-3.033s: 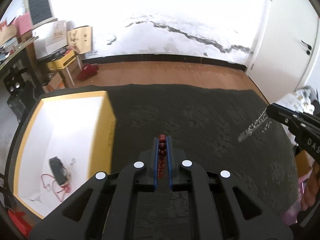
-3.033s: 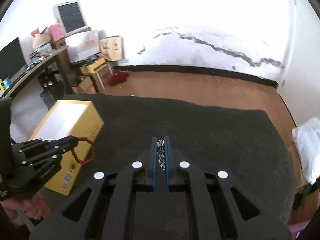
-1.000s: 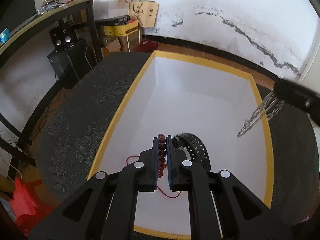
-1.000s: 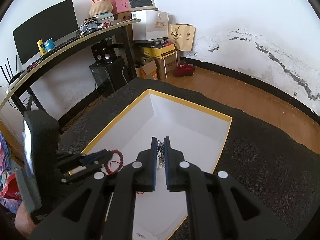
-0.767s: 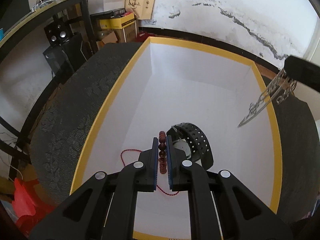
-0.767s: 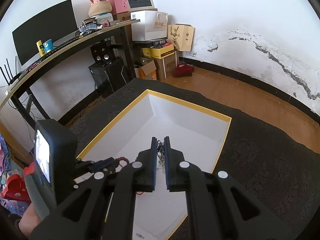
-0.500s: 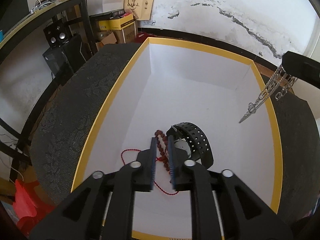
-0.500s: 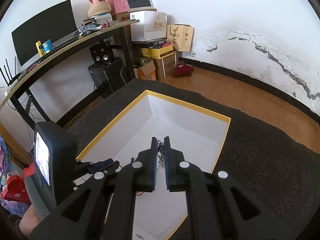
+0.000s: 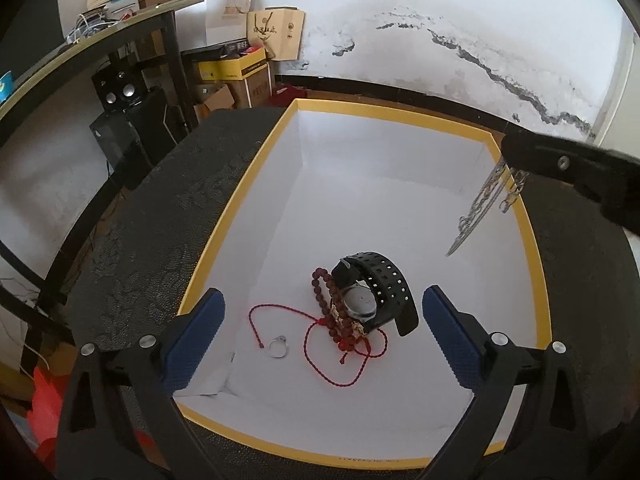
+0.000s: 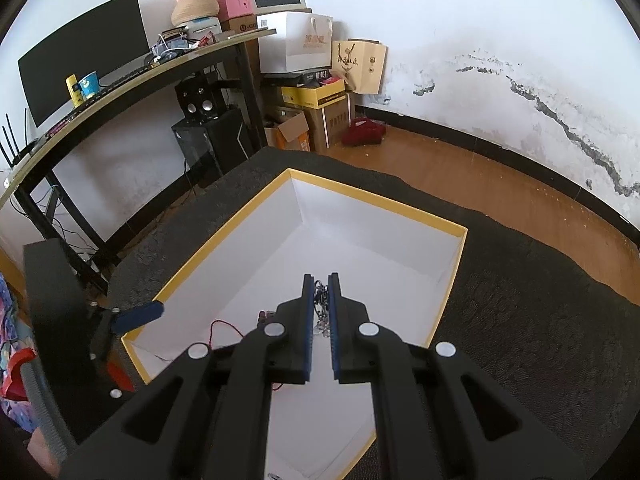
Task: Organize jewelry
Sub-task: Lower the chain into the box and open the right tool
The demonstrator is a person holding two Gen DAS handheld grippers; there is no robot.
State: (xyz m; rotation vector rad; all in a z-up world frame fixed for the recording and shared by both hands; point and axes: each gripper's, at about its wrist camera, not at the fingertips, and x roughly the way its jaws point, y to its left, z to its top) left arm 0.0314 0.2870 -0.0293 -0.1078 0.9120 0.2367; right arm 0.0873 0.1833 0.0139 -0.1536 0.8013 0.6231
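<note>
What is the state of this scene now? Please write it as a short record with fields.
container: white cardboard box with yellow rim, on dark patterned cloth
inside box: black perforated-strap wristwatch; dark red bead bracelet, touching the watch; thin red cord; small silver ring
left gripper: open, holds nothing, above the box
right gripper: shut on silver metal chain, which hangs over the box's right side
not yet done: chain is not in the box

Red bead bracelet (image 9: pixel 334 308) lies against black watch (image 9: pixel 374 294) in box (image 9: pixel 400 120).
</note>
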